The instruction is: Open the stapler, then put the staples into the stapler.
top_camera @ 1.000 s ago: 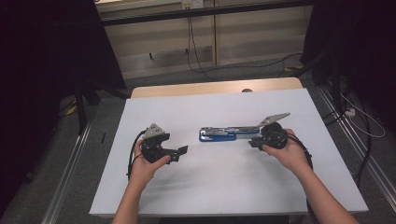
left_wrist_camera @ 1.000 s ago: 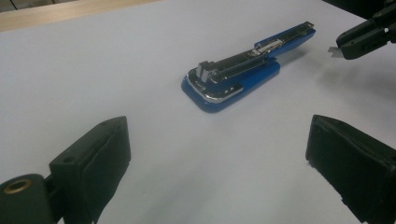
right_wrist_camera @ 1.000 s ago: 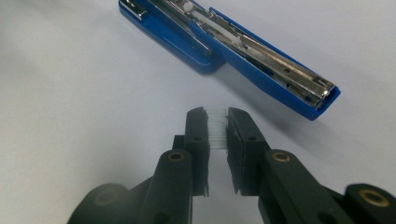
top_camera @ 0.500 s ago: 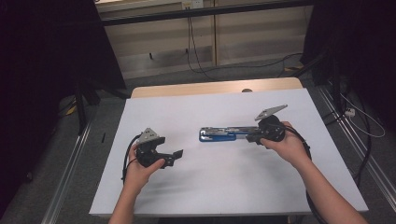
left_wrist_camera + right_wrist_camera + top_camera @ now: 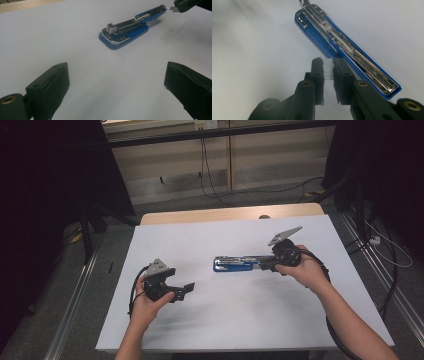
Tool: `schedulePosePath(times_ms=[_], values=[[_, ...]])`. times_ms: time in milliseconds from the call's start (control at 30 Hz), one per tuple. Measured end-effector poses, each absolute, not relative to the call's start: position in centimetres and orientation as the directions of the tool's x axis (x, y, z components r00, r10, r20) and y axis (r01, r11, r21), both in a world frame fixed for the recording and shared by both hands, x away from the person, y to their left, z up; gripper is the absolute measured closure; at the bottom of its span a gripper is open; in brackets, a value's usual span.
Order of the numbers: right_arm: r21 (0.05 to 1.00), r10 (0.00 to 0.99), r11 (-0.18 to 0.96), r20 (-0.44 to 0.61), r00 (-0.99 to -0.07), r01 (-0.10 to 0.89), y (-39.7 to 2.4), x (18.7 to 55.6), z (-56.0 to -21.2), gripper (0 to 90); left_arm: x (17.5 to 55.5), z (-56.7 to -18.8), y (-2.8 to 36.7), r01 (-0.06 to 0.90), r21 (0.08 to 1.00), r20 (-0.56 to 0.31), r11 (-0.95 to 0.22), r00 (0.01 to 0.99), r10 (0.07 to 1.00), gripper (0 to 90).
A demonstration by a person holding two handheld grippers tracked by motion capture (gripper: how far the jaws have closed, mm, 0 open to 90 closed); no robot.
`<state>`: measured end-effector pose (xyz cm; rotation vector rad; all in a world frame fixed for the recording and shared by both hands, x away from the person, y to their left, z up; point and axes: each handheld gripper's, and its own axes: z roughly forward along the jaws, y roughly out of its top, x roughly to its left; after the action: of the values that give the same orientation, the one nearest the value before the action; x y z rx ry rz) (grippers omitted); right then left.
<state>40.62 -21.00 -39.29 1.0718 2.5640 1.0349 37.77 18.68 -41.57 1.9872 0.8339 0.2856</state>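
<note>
one blue stapler point(image 5: 239, 264), two tools, white table point(image 5: 210, 320)

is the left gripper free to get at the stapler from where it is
Probably yes: the left gripper has open jaws aimed at the stapler, with bare table between. The right gripper sits at the far end.

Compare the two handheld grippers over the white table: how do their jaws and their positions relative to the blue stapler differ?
The left gripper has its jaws spread wide with nothing between them; the right gripper has its jaws drawn close, gripping something small and white. The left gripper sits well away from the stapler; the right gripper is at the stapler's end, beside its open tray. Both have black jaws, and each is held in one hand over the table.
</note>
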Motion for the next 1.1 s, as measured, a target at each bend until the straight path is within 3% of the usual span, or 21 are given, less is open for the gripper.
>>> schedulePosePath(times_ms=[1100], values=[[0.684, 0.629, 0.508, 0.120, -0.768, 0.523, -19.2, 42.9, -37.3, 79.5, 37.2, -41.5, 20.1, 0.440, 0.841, -0.132, -0.316, 0.733, 0.668, 6.4]])
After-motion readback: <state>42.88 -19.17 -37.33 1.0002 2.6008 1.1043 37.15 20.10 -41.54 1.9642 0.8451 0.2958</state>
